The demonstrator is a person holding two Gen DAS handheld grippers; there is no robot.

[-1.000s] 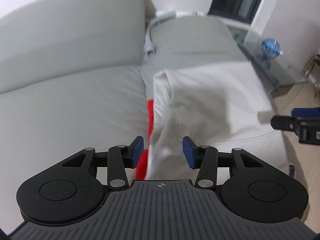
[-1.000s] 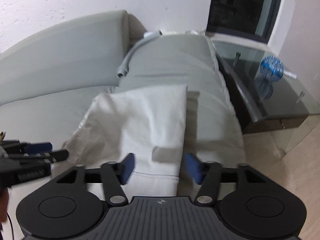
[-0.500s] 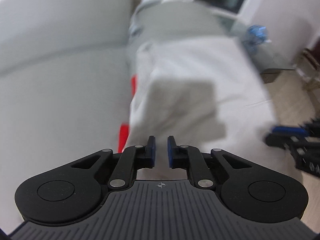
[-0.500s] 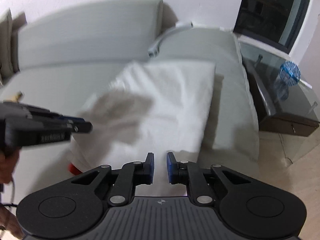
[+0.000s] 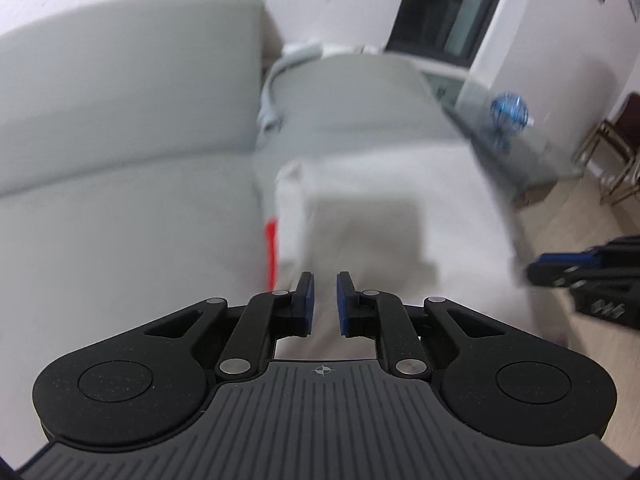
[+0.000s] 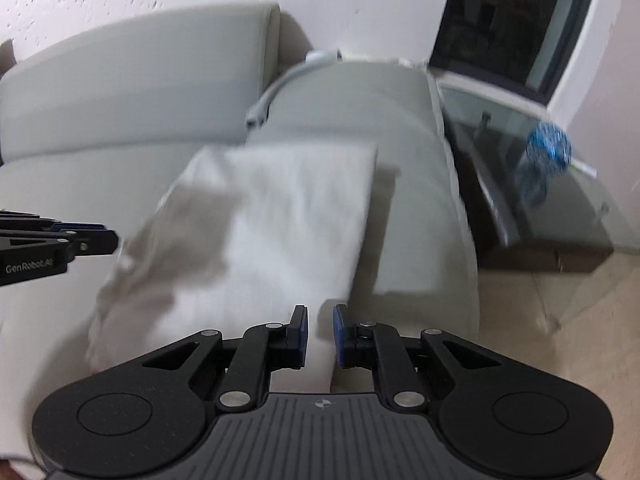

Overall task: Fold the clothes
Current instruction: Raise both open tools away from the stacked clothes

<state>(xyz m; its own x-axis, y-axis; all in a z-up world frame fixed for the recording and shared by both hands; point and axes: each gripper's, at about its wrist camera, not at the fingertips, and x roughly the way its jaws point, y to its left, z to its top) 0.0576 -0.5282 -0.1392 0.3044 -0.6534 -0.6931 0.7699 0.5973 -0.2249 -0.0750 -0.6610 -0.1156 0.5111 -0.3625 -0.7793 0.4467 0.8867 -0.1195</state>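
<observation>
A white garment [image 5: 452, 208] [image 6: 300, 216] lies spread on the grey sofa seat [image 5: 120, 208], blurred by motion. Its near edge runs up into the narrow gap of my left gripper [image 5: 324, 300]; those jaws are opening slightly, with the cloth still between the blue pads. My right gripper [image 6: 320, 332] has its pads close together on the garment's near right edge. Each gripper shows in the other's view: the right gripper [image 5: 560, 274] at the far right, the left gripper [image 6: 100, 236] at the far left. A red strip [image 5: 272, 244] peeks out under the garment's left side.
The sofa backrest [image 6: 140, 80] rises behind the seat, with a grey hose-like piece [image 6: 276, 88] beside it. A glass side table [image 6: 500, 132] with a blue ball [image 6: 548, 148] stands right of the sofa. A metal chair frame [image 5: 616, 160] stands on the wooden floor.
Both grippers went from wide open to nearly closed on the garment's near edge. Both views have shifted since then, and the cloth's left side looks rumpled and drawn toward me.
</observation>
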